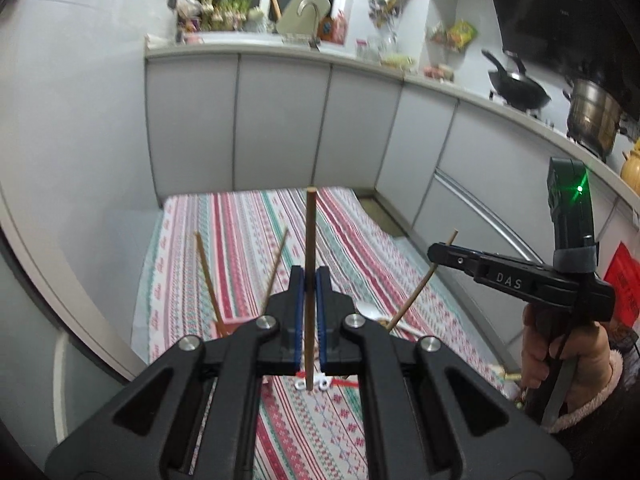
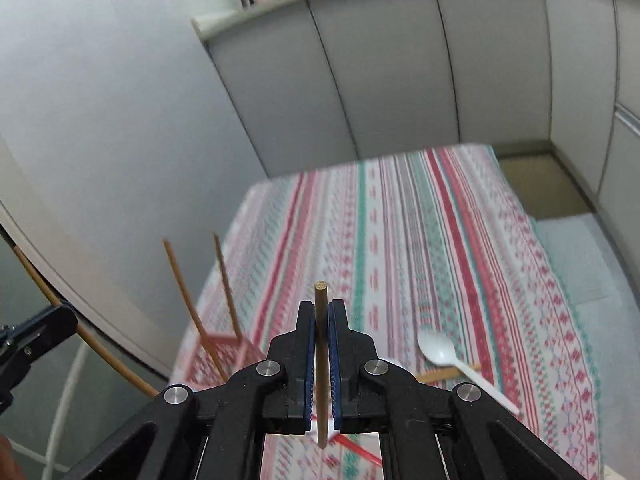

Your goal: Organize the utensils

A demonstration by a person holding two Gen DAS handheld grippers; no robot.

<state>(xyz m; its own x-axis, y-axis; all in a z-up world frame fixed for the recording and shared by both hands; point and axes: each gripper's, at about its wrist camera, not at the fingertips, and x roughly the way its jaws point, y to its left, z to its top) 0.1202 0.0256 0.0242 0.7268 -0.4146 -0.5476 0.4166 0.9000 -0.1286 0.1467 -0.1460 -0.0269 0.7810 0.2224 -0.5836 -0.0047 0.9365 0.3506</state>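
Note:
My left gripper (image 1: 310, 274) is shut on a brown chopstick (image 1: 310, 224) that stands nearly upright between its blue pads, above the striped tablecloth (image 1: 248, 232). My right gripper (image 2: 321, 306) is shut on a second chopstick (image 2: 321, 294), also upright; from the left wrist view it (image 1: 435, 251) hangs at the right with its stick (image 1: 412, 296) slanting down. A red holder (image 2: 224, 346) near the table's left edge has two chopsticks (image 2: 182, 288) leaning in it. A white plastic spoon (image 2: 440, 350) lies on the cloth over another chopstick (image 2: 440, 375).
Grey cabinets (image 1: 280, 120) and a counter (image 1: 360, 62) curve round the far side of the table. A wok (image 1: 518, 88) and a steel pot (image 1: 592, 114) stand on the stove at right. A brown floor mat (image 2: 540, 184) lies beyond the table. A person's hand (image 1: 560, 352) holds the right gripper.

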